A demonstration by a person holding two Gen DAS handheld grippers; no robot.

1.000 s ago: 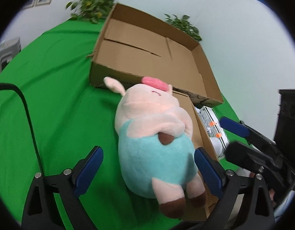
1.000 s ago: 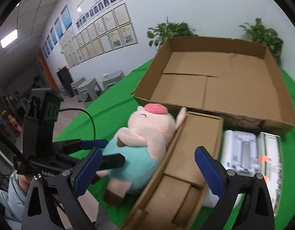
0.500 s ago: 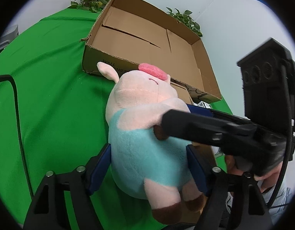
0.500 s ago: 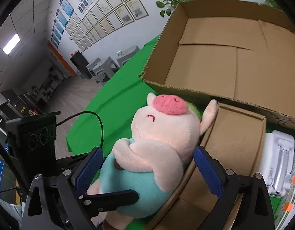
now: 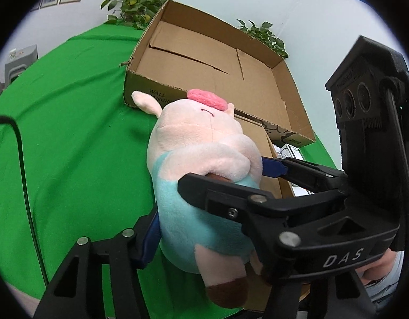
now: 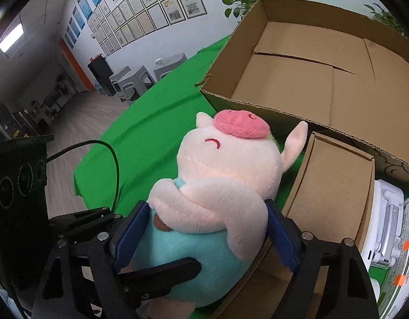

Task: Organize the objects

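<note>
A plush pig (image 5: pixel 201 175) with a pink snout and a teal body lies on the green table next to a small brown box (image 6: pixel 334 186). My left gripper (image 5: pixel 204 228) is shut on the pig's teal body. My right gripper (image 6: pixel 204 231) is shut on the same body from the other side, and it shows in the left wrist view (image 5: pixel 231 180) crossing over the pig. The pig also shows in the right wrist view (image 6: pixel 217 191). A large open cardboard box (image 5: pixel 217 61) stands empty just behind the pig's head.
White packaged items (image 6: pixel 388 226) lie to the right of the small brown box. A black cable (image 5: pixel 21 159) runs over the green cloth (image 5: pixel 71 119) on the left. Potted plants (image 5: pixel 132 2) stand behind the big box. The table's near edge is close below the pig.
Both grippers have closed in from open onto the pig's teal body. The right gripper has swung in over the pig from the right.
</note>
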